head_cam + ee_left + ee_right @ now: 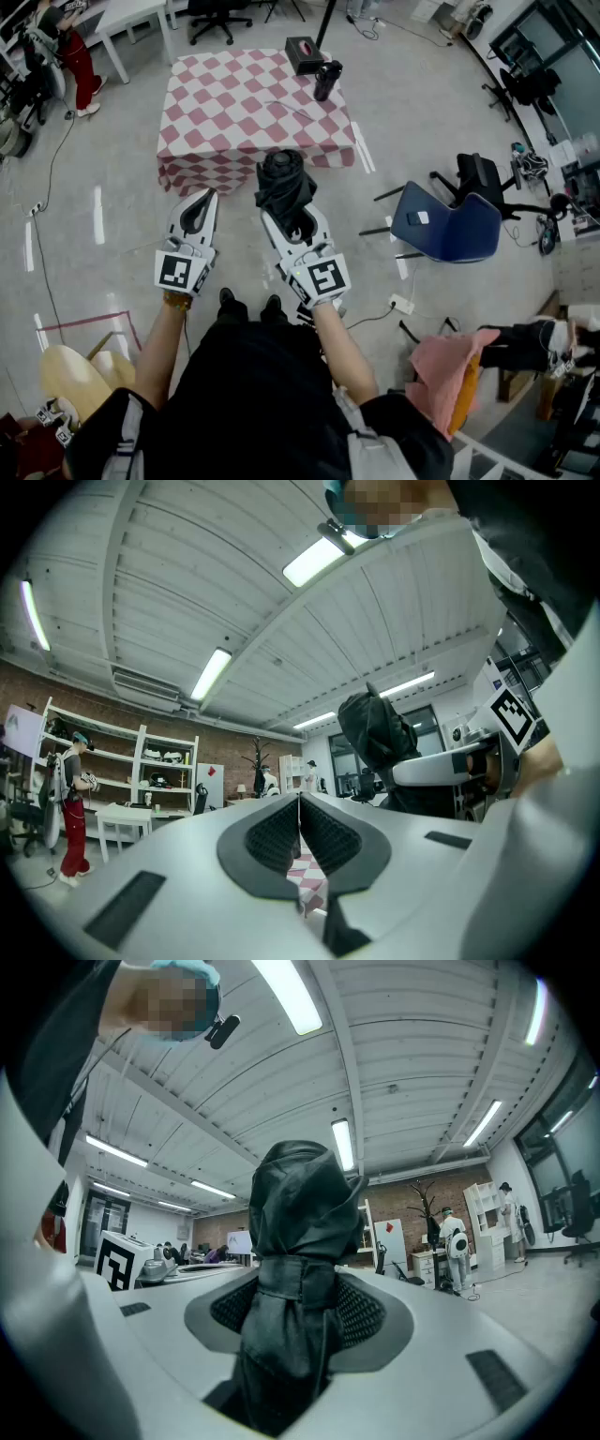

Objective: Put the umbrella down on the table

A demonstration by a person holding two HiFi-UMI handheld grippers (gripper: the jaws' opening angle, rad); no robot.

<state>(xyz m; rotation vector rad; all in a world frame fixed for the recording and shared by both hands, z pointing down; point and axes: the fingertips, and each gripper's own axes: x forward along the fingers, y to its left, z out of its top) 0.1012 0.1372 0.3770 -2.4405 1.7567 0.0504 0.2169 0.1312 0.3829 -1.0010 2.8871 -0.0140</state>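
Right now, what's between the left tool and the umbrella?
Just bare floor, in the head view, between the left tool and the umbrella.

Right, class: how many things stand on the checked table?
2: a dark box at the table's far edge, and a black bottle just right of it, nearer. A thin line beside them is too faint to name.

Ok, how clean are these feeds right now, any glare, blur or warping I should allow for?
Head view: sharp, evenly lit, floor glare mild. Left gripper view: heavy fisheye, dark corners, ceiling lights bright. Right gripper view: same fisheye, umbrella fills the centre, in focus.
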